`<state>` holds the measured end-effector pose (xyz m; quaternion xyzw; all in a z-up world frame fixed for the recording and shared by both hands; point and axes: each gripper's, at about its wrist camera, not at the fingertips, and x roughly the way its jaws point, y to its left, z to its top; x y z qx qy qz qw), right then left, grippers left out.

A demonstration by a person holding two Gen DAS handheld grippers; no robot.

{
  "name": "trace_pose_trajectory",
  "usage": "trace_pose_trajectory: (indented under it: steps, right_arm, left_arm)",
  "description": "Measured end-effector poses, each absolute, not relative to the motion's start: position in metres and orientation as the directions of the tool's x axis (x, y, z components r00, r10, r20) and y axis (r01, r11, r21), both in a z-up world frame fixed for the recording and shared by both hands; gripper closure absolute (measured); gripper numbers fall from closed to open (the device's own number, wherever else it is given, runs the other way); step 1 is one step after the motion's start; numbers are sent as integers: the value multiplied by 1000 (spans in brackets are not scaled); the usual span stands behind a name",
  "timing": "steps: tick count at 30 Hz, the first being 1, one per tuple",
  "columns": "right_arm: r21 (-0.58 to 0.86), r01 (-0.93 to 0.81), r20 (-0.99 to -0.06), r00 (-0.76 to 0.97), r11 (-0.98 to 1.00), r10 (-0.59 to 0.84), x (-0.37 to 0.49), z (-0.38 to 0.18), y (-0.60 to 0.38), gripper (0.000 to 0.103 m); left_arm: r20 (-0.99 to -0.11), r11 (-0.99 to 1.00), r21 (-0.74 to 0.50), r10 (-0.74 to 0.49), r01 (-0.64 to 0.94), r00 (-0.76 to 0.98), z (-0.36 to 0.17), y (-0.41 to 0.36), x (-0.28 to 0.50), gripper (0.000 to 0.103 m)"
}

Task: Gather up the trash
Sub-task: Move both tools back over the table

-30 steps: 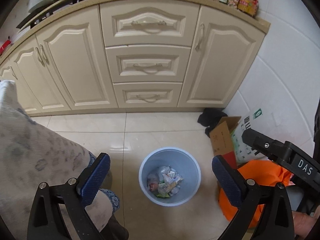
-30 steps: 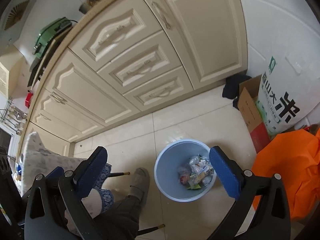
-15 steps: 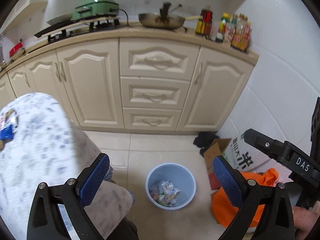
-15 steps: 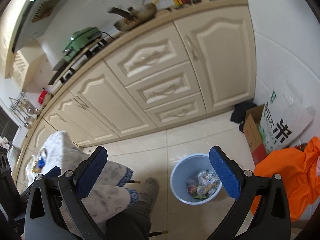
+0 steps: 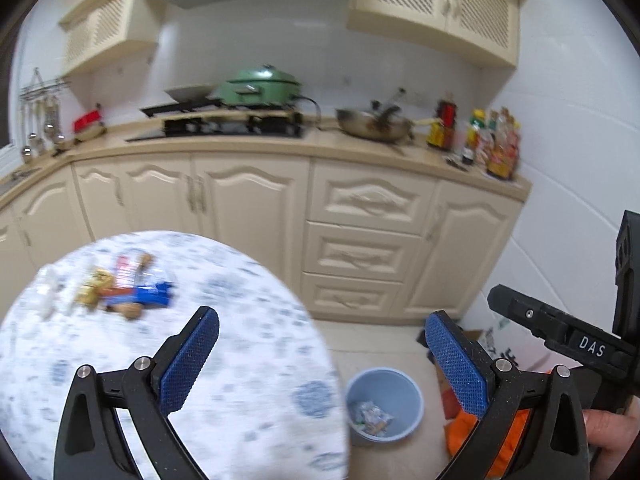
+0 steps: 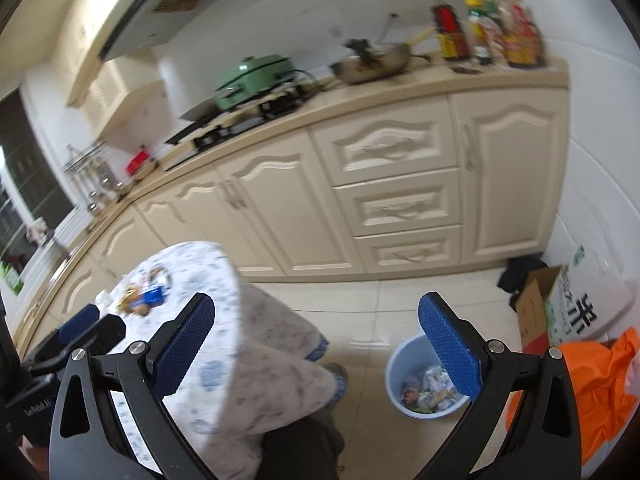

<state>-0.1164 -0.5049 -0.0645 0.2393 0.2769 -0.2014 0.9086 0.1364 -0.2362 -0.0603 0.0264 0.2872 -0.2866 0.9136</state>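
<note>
Table (image 5: pixel 248 360): round, flowered cloth — wrappers (image 5: pixel 120 292) piled at its far side.
Bin (image 5: pixel 384 404): on floor tiles, part full.
Left gripper (image 5: pixel 320 360): spread wide, empty.
Right gripper (image 6: pixel 316 344): spread wide, empty.

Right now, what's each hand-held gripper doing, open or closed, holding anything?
Left hand-held gripper: open, holding nothing.
Right hand-held gripper: open, holding nothing.

Glossy floor tiles (image 6: pixel 384 312), plastic bin (image 6: pixel 396 364), printed cloth table cover (image 5: pixel 240 360).

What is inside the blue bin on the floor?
The blue bin holds crumpled wrappers. The right gripper's finger covers part of it, and anything beneath the wrappers is hidden.
</note>
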Motion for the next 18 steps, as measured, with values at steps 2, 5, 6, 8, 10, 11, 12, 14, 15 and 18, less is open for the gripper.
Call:
trace_pose_trajectory:
  steps: [2,5,6,8,10,11,12,14,15,18]
  right_arm:
    - [323,469,-593,777,822,-211,-106,-60,-490,0]
    - [317,408,-580,797,856,-165,-87,-51,-460,0]
    - [316,393,-578,801,864,-153,-82,-50,-453,0]
    - [309,351,-573,810,884,-122,-70,-47,-435,0]
    - [299,303,-568,818,905,-86,-57,-43,-414,0]
    - [296,284,-567,821,912,-72,-51,-43,-407,0]
    - [292,261,-564,824,920,-55,-45,-41,-397,0]
    - [283,216,-563,826,935,-20,-31,-40,-377,0]
    - [279,200,-564,826,939,-8,-27,-39,-369,0]
    - [269,159,-571,820,950,25,-9,-39,-346,0]
  left_arm:
    - [-525,851,-108,-488,514,698,-53,-213,125,1]
    - [-506,874,-104,-458,475,731,-44,-174,106,1]
    - [-500,881,-101,-447,462,742,-41,-168,99,1]
    - [-488,893,-97,-427,439,762,-38,-154,90,1]
    - [-477,909,-97,-399,404,783,-36,-132,79,1]
    - [-473,917,-100,-385,386,793,-35,-120,74,1]
    - [-472,923,-104,-373,370,799,-36,-114,70,1]
    - [-471,935,-109,-349,339,810,-37,-94,62,1]
    - [-471,940,-111,-335,322,816,-37,-87,60,1]
    - [-479,954,-114,-298,278,826,-35,-70,56,1]
